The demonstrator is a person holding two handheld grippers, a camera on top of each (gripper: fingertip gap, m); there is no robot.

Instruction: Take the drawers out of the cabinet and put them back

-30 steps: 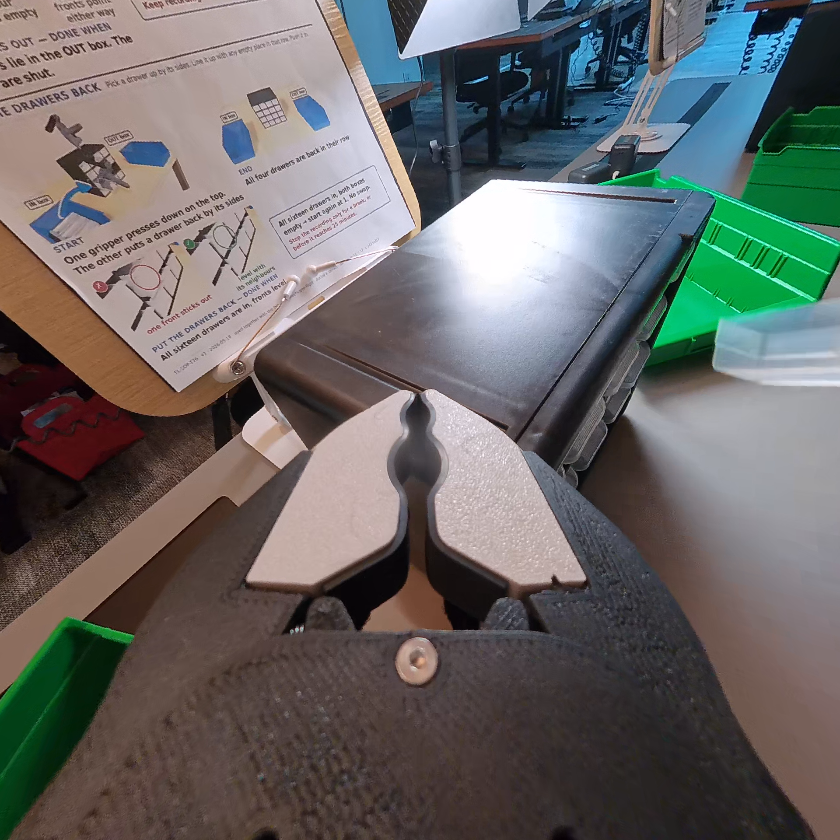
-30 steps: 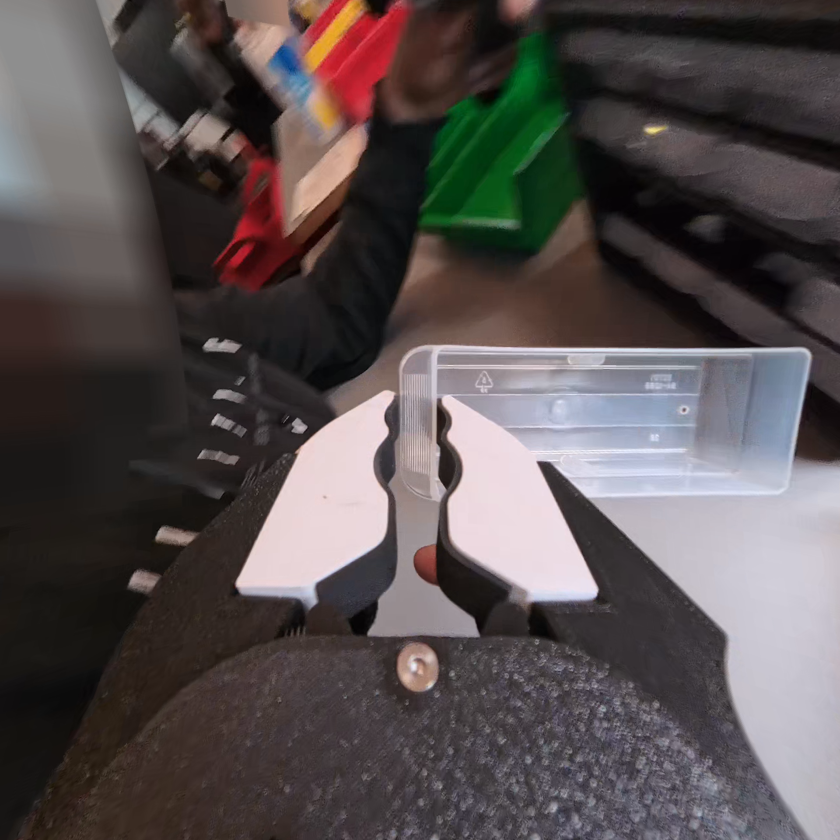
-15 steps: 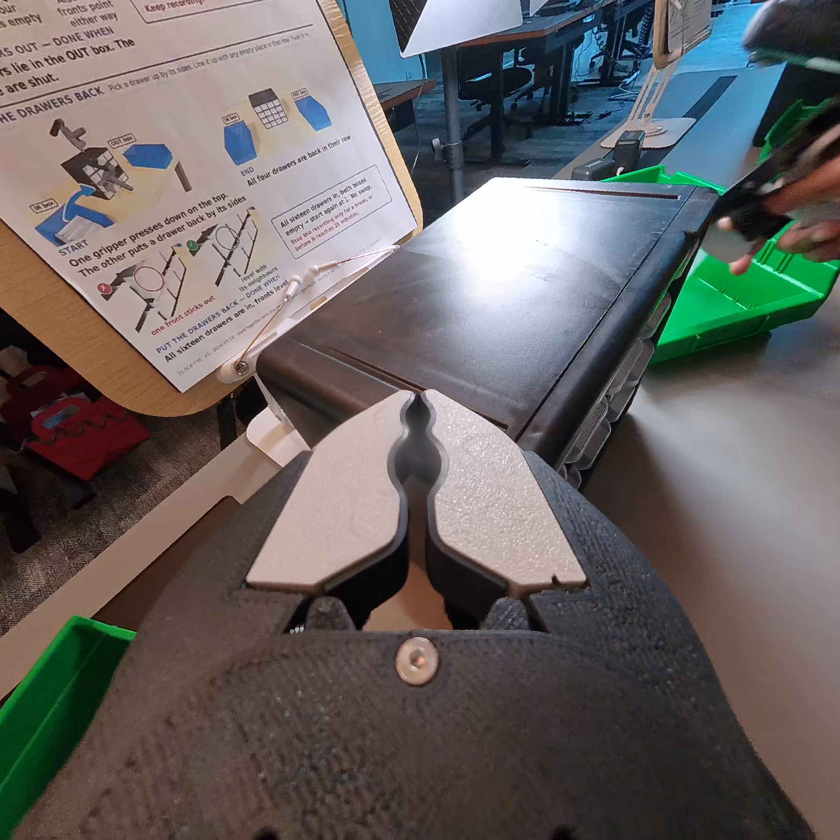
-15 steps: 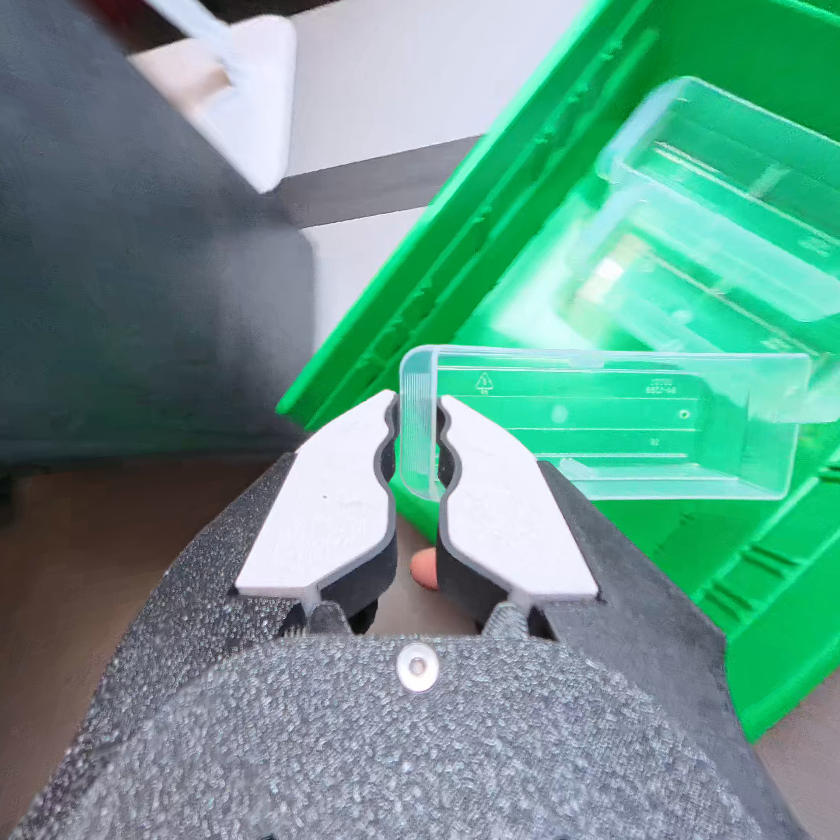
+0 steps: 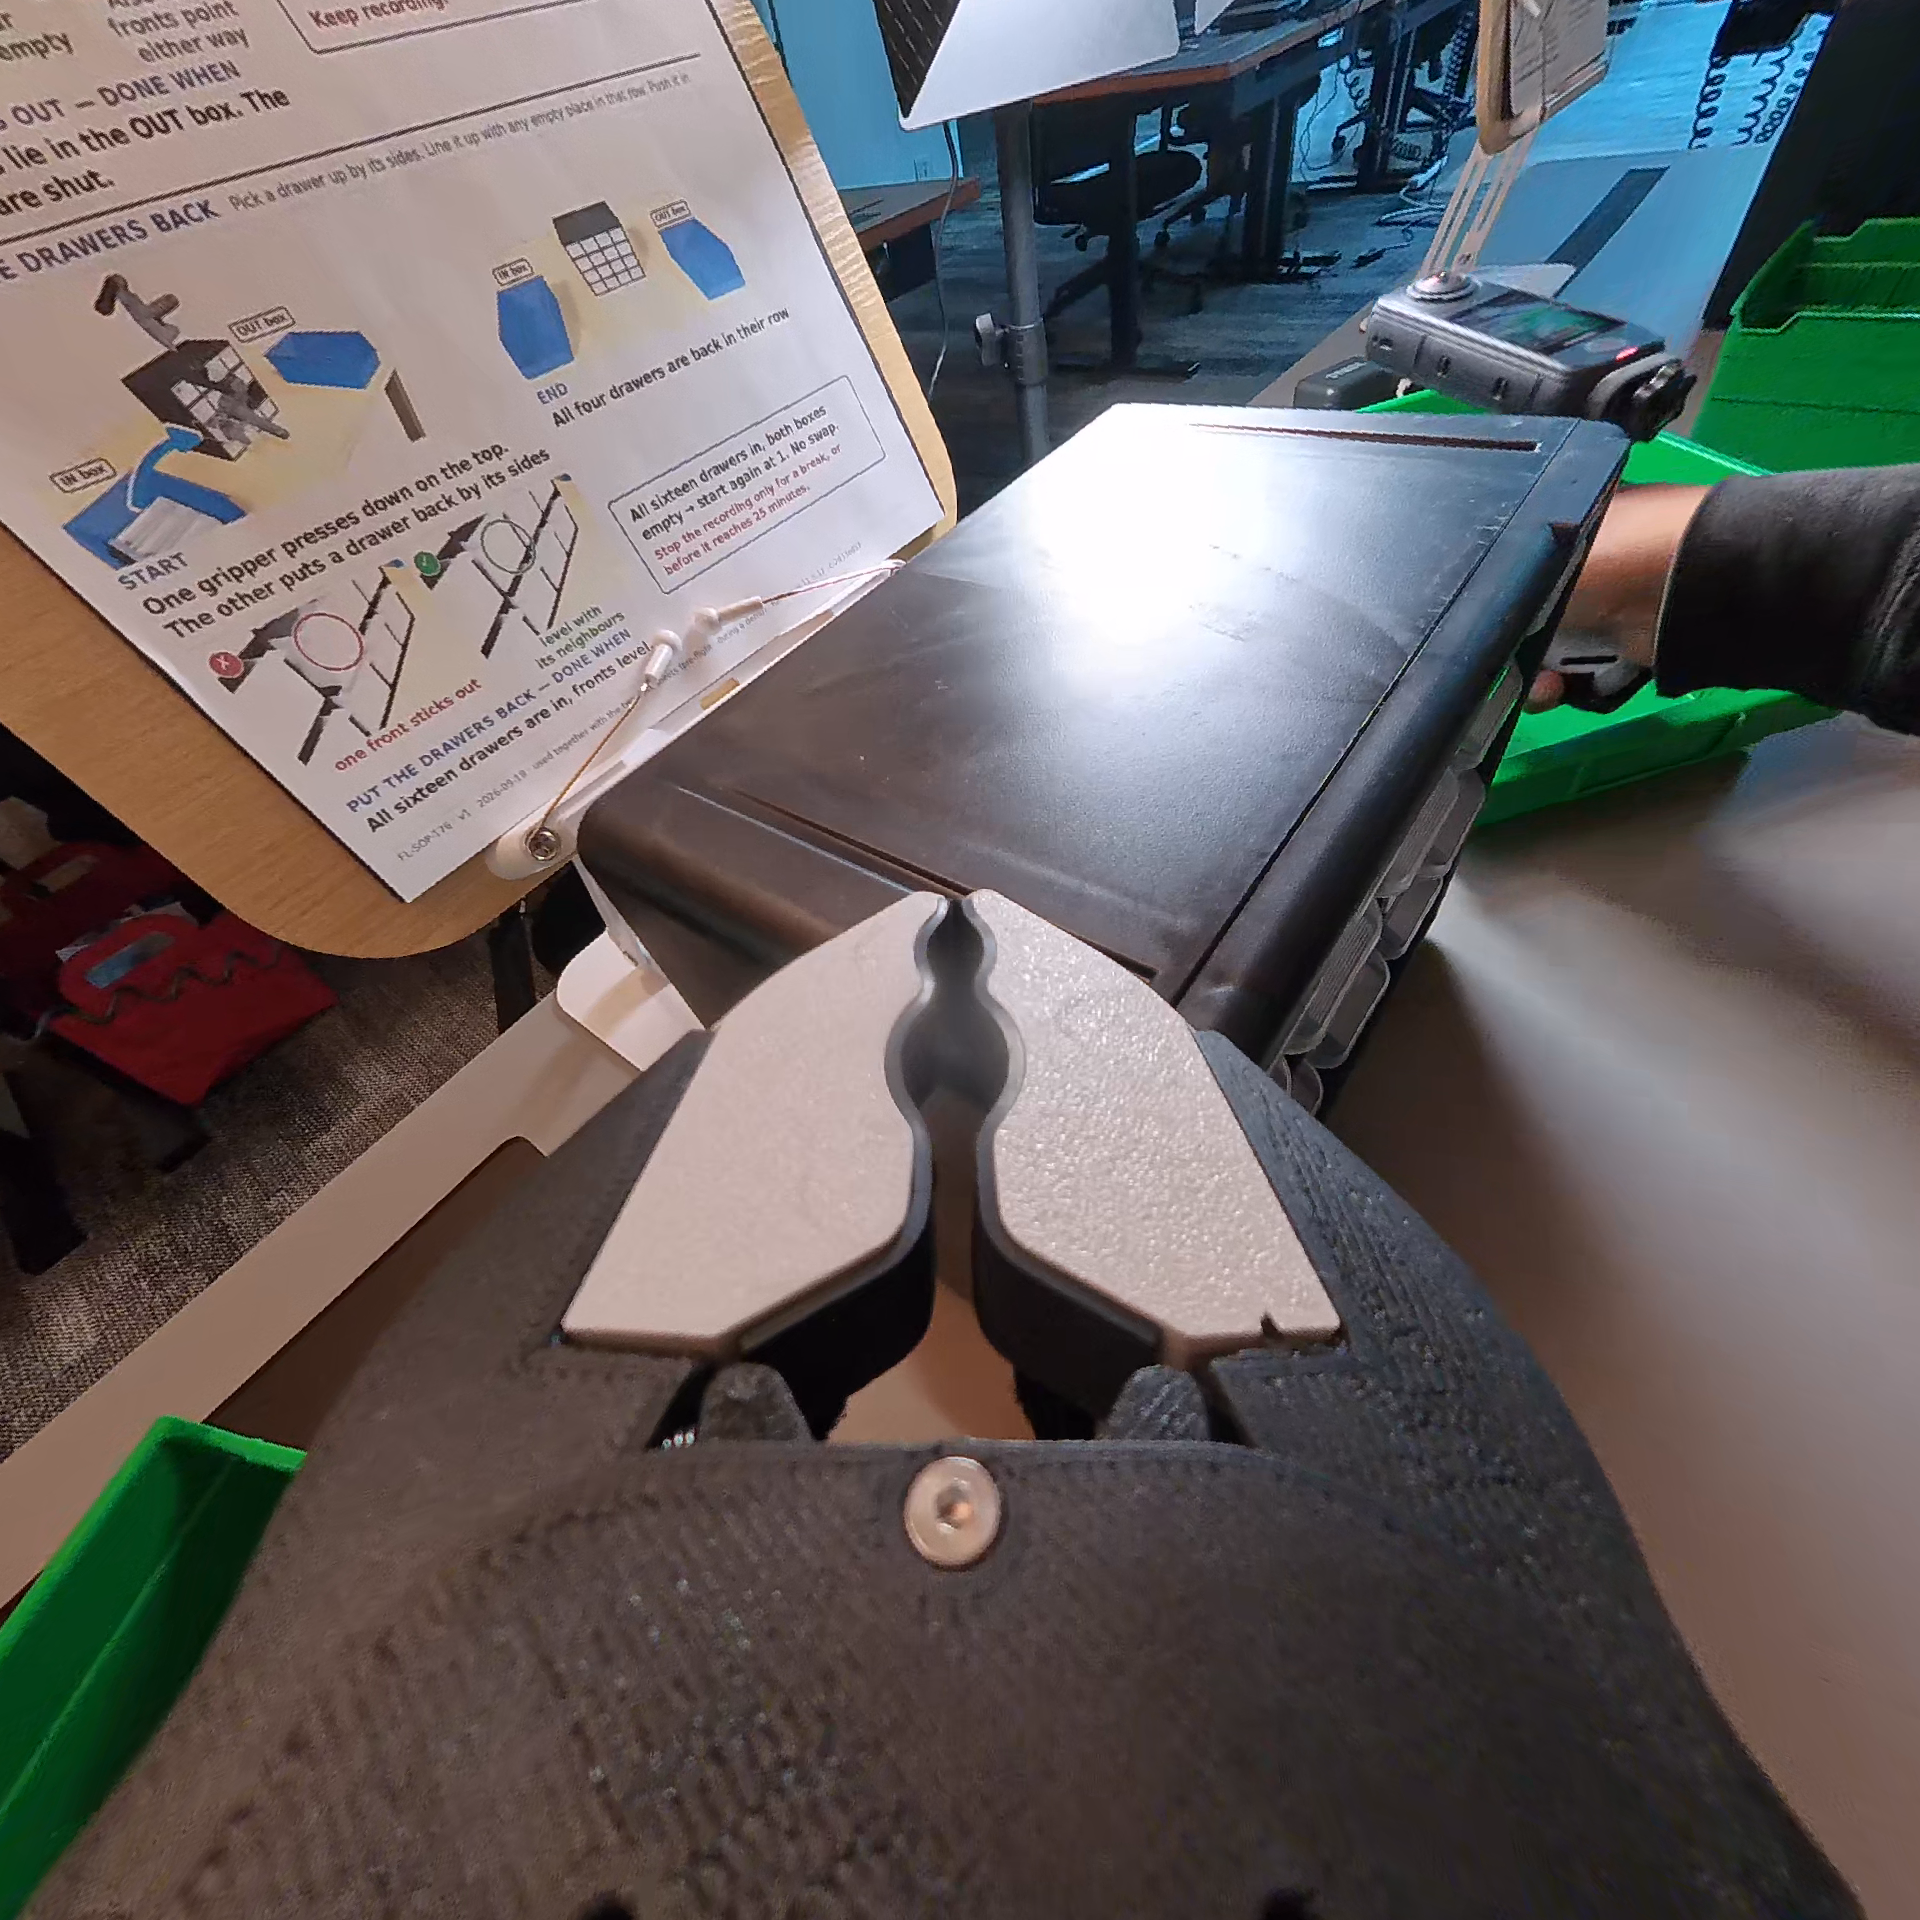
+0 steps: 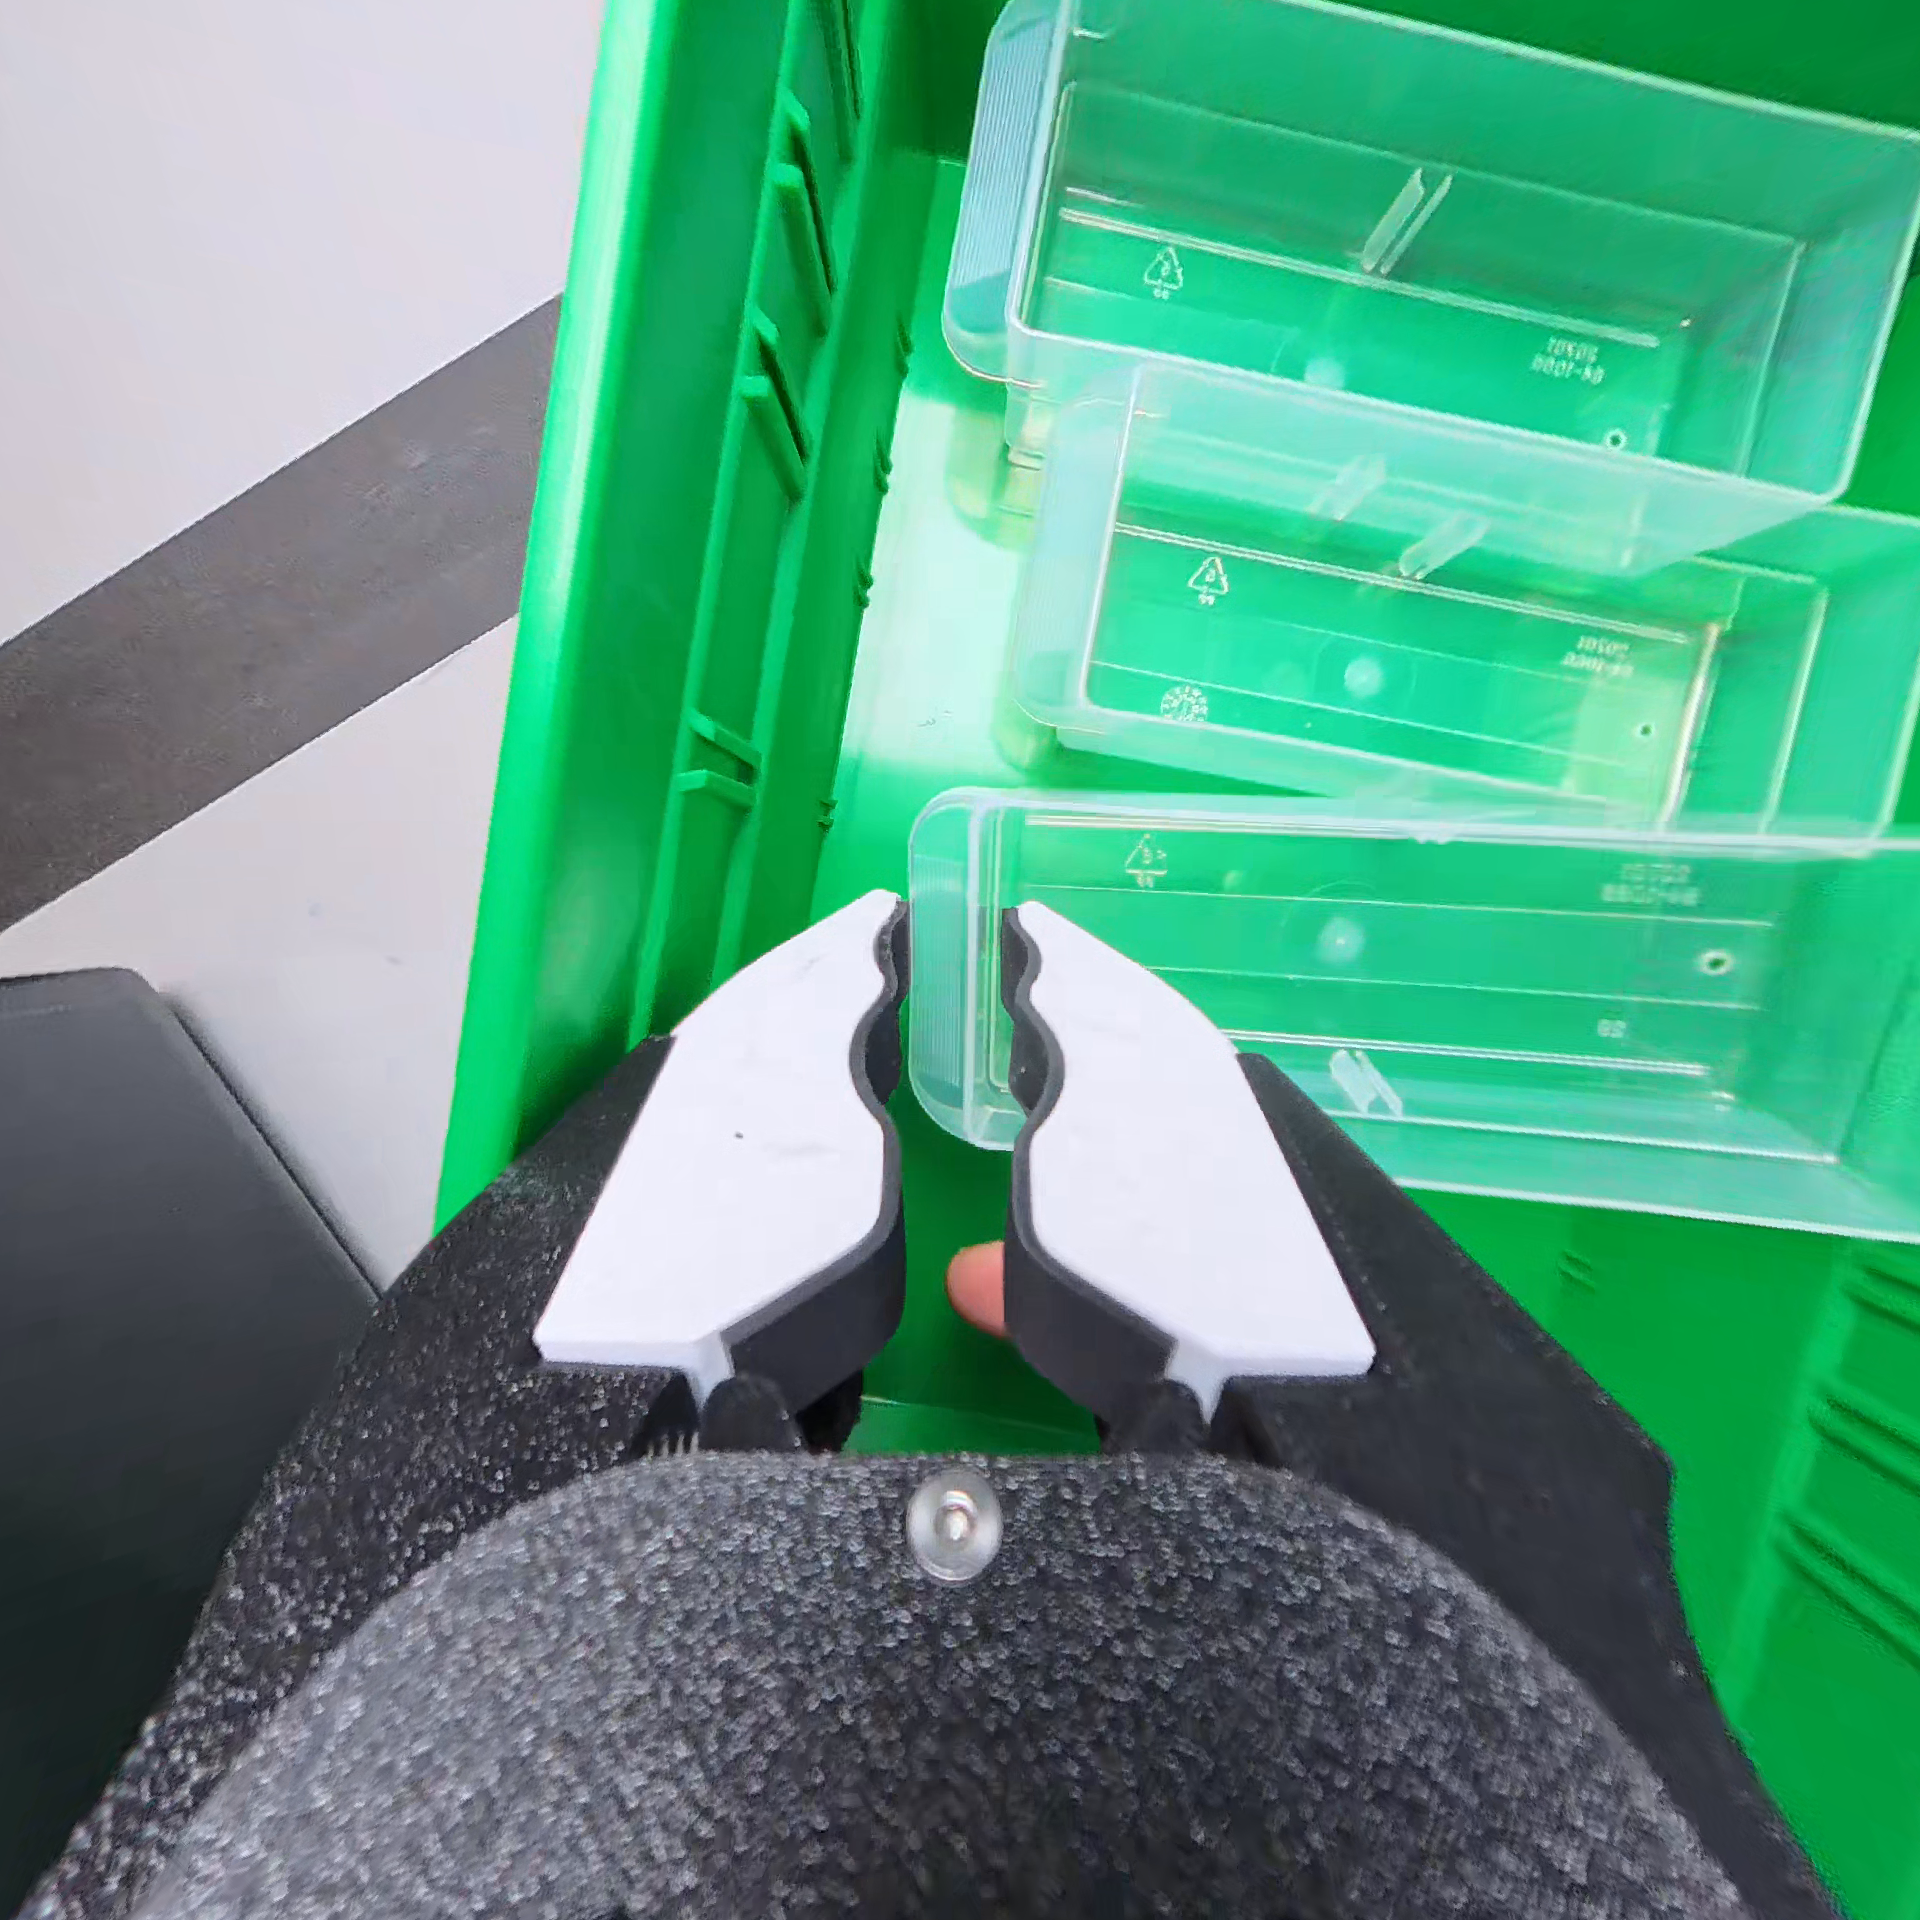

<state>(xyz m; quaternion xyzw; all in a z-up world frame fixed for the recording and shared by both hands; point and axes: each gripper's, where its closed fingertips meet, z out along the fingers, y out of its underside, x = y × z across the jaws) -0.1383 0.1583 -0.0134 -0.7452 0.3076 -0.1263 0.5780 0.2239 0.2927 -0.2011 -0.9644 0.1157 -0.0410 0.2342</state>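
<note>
The black drawer cabinet (image 5: pixel 1143 675) stands on the table, with clear drawers (image 5: pixel 1351 977) showing in its front at the right. My left gripper (image 5: pixel 956 906) is shut and empty, its tips at the near edge of the cabinet's top. My right gripper (image 6: pixel 956 904) is shut on the front wall of a clear plastic drawer (image 6: pixel 1455 987) and holds it level inside the green bin (image 6: pixel 675 520). Two more clear drawers (image 6: pixel 1455 260) (image 6: pixel 1403 644) lie in that bin just beyond it. The cabinet's side (image 6: pixel 104 1247) shows at the lower left.
An instruction board (image 5: pixel 416 416) stands left of the cabinet. A person's sleeve and hand (image 5: pixel 1818 603) reach into the green bin (image 5: pixel 1621 738) right of the cabinet. A second green bin (image 5: pixel 104 1558) sits at the near left and a third (image 5: pixel 1829 312) at the far right.
My right gripper has swung with the clear drawer from in front of the cabinet to over the green bin and lowered into it. My left gripper has stayed in place.
</note>
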